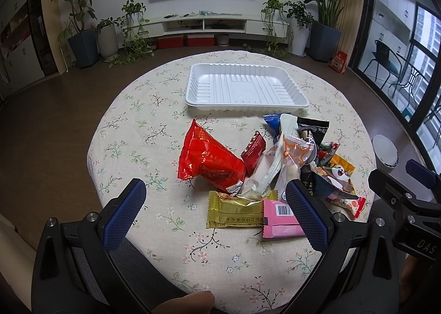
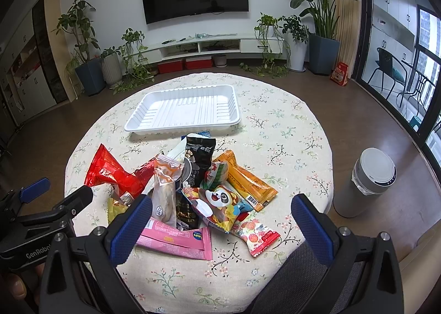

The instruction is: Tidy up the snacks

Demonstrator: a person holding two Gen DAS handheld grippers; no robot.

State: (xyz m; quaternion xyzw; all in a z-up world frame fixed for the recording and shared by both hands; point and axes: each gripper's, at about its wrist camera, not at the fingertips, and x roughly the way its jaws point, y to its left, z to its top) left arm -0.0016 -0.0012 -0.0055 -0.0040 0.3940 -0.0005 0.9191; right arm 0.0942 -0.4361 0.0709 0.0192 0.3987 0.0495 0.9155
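Both grippers hover above the near edge of the round table with floral cloth [image 1: 132,126], nothing held. Left gripper [image 1: 215,203] jaws wide apart; right gripper [image 2: 222,220] likewise spread.

Heap of wrapped snacks sits mid-table, overlapping: crinkled red foil bag [image 1: 206,159], gold rectangular wafer packet [image 1: 234,212], flat pink packet with barcode [image 1: 278,220], panda-print pouch [image 2: 220,203], orange stick packet [image 2: 248,181], black packet [image 2: 198,157]. Ribbed white plastic tray [image 1: 245,85] lies empty just beyond the heap.

Risks, as judged:
- Packets overlap, so closing on one may pinch a neighbour and drag two.
- Foil is slick and puffy (red bag especially); a shallow pinch could slip in transit.
- Flat pink packet lies flush on the cloth; fingers may snag fabric and shift the tray.
- Grippers are near each other; simultaneous reaches could collide.
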